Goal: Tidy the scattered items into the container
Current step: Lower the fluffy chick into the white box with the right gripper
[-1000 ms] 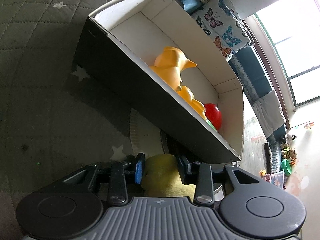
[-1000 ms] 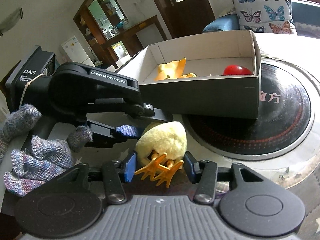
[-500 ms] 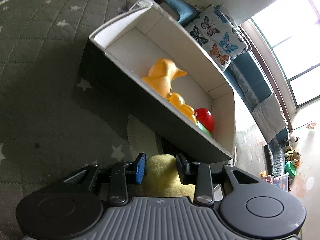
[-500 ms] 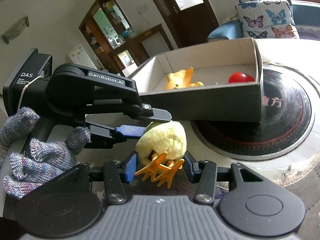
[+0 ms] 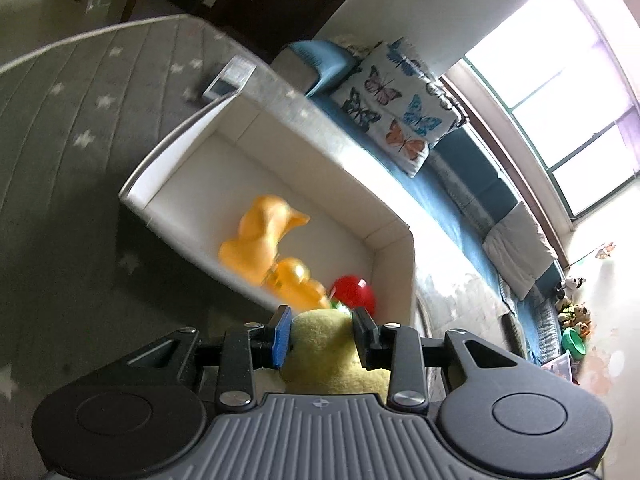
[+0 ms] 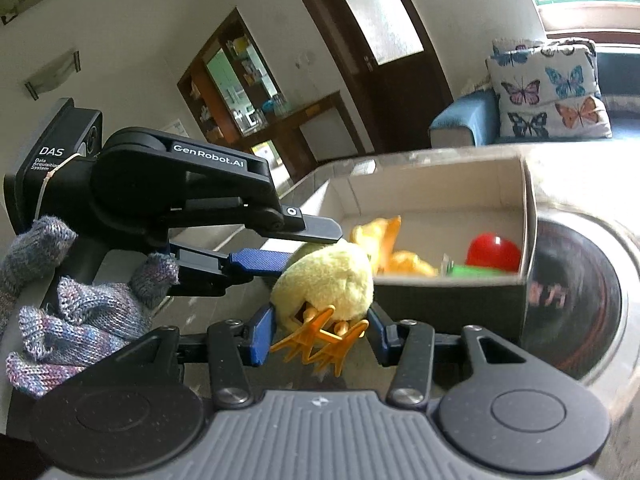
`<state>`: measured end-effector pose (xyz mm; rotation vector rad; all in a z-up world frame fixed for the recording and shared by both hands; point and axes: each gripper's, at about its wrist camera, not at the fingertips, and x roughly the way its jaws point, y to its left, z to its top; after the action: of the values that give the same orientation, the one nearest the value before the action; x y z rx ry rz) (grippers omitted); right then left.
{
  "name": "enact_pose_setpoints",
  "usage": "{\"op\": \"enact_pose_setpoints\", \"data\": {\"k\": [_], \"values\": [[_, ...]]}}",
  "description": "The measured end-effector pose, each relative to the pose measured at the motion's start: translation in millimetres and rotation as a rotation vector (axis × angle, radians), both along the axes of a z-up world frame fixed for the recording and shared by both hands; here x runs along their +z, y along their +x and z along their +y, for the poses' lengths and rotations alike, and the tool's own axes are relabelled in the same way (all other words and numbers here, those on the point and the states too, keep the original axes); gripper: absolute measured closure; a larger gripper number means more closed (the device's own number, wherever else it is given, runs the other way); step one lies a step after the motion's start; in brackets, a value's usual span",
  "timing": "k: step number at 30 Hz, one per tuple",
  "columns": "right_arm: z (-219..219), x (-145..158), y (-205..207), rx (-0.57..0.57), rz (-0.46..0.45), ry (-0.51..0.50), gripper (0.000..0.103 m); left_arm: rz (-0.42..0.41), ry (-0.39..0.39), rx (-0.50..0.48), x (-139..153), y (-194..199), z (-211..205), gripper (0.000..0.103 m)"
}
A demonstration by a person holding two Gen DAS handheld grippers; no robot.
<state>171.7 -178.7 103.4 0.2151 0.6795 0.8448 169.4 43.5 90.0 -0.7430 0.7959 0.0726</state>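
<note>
Living-room clutter behind, both grippers pinch the yellow chick toy (image 6: 326, 280), left gripper (image 5: 322, 334) closing, right gripper (image 6: 318, 338) clamped, at the lower middle just short of the box (image 6: 448, 308), so next it probably goes over the wall.

Left gripper (image 5: 320, 334): jaws closing, pads pressed on the yellow plush chick (image 5: 328, 354). Right gripper (image 6: 318, 334): jaws part-spread about the chick's orange feet. A knit-gloved hand (image 6: 60, 300) grips the left handle.

A fuzzy yellow plush chick (image 6: 326, 280) with hard plastic feet; matt cardboard box (image 6: 448, 308); glossy red ball (image 6: 494, 252) inside it; knitted wool glove (image 6: 76, 320).
</note>
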Motion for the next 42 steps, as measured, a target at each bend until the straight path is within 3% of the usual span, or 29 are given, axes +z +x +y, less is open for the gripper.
{"op": "enact_pose_setpoints", "data": {"k": [8,19,27,42], "values": [[3,9,40,-0.046,-0.039,0.001,0.055,-0.046,0.01,-0.038,10,48,-2,0.068],[2,-11,90,-0.098,0.001,-0.033,0.055,-0.025,0.013,-0.097,-18,104,-4,0.069],[9,-30,110,-0.118,0.043,-0.081,0.055,-0.012,0.04,-0.112,-35,113,-3,0.069],[30,-25,104,-0.132,0.018,-0.19,0.053,-0.009,0.097,-0.122,-36,97,0,0.069]]}}
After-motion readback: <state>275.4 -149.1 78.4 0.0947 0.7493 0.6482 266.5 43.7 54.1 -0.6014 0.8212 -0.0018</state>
